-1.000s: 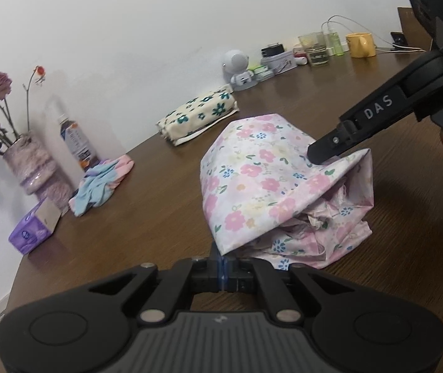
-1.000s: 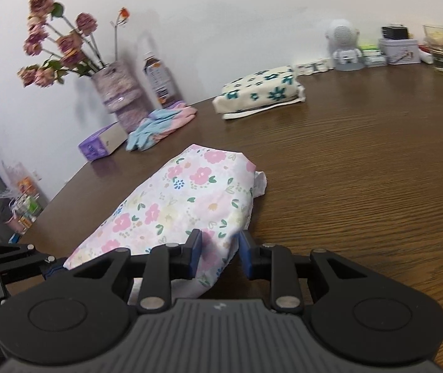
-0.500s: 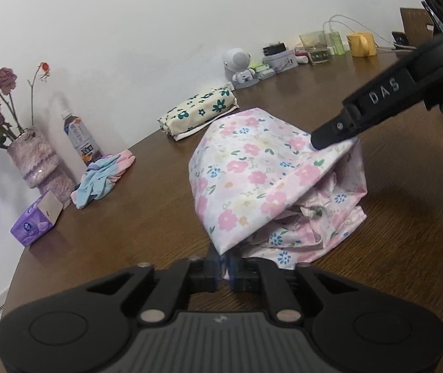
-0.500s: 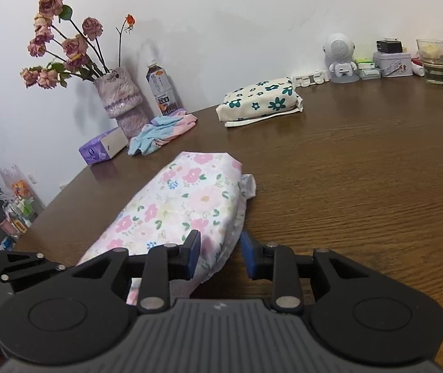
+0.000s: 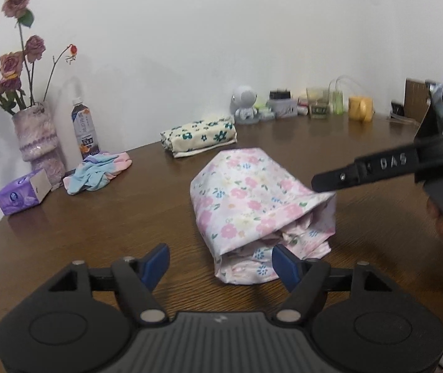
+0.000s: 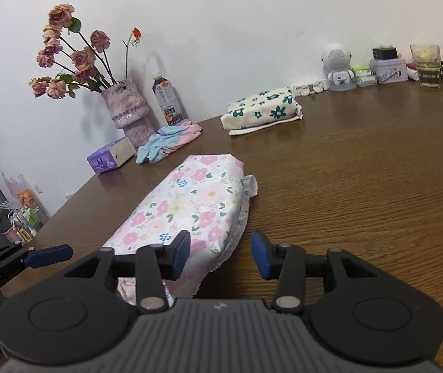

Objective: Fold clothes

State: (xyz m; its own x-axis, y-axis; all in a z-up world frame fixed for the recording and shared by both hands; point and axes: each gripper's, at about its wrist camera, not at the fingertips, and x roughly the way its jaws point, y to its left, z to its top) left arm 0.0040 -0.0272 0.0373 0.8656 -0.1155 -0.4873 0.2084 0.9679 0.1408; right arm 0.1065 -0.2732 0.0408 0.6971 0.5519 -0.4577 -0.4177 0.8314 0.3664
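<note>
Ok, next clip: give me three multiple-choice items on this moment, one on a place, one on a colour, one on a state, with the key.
1. Where does the teal-flowered cream bundle lie relative to the pink floral garment?
A. Beyond it, nearer the wall
B. On top of it
C. Under it

2. What colour is the tissue pack by the vase?
A. Yellow
B. Purple
C. Green

3. What are the left tongs doing?
A. Shut on the garment
B. Open, garment not pinched
C. Shut on the bottle

Key: 1 A, the bundle sits apart, farther back on the table. 2 B, the pack is plainly purple. 3 B, the blue pads stand wide apart; these tongs have just been opening, and the folded garment lies ahead of them, unpressed.
</note>
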